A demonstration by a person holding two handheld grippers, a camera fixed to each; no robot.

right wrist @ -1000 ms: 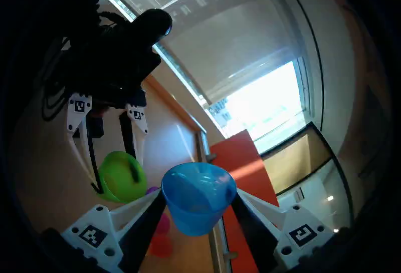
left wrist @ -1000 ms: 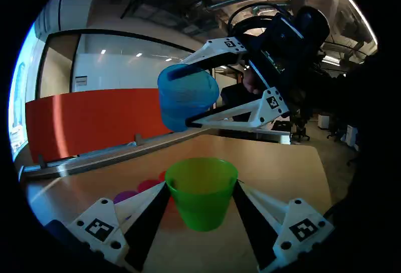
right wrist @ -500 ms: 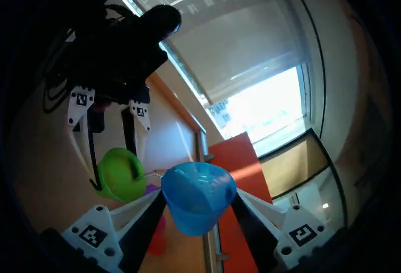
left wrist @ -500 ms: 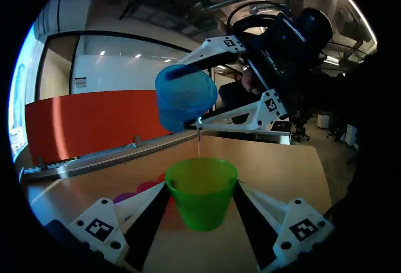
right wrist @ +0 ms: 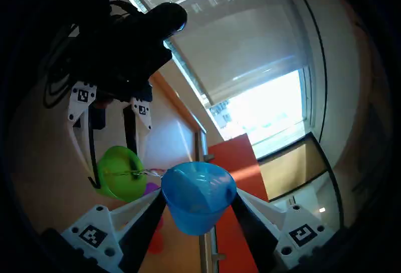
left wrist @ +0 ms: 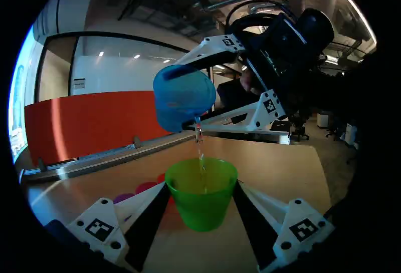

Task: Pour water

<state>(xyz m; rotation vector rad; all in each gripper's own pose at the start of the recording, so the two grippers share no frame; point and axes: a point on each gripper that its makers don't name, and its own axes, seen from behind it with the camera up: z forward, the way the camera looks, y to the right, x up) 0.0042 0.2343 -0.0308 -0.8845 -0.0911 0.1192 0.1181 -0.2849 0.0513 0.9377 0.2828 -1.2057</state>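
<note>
In the left gripper view my left gripper (left wrist: 201,200) is shut on a green cup (left wrist: 201,193) held upright above the wooden table (left wrist: 280,165). Above it the right gripper (left wrist: 195,90) holds a blue cup (left wrist: 183,96) tipped over, and a thin stream of water (left wrist: 200,148) falls from its rim into the green cup. In the right gripper view my right gripper (right wrist: 198,200) is shut on the blue cup (right wrist: 198,198). Water (right wrist: 140,172) runs from it to the green cup (right wrist: 120,173), which the left gripper (right wrist: 113,153) grips farther off.
Pink and purple cups (left wrist: 140,189) lie on the table behind the green cup, and one red cup (right wrist: 155,240) shows low in the right gripper view. An orange wall panel (left wrist: 90,117) and glass partition stand beyond the table's far edge. A bright window (right wrist: 265,102) lies ahead.
The blue cup has tipped further. A second ago no water ran, then a thin trickle started, and now a steady stream falls into the green cup. The green cup has stayed still.
</note>
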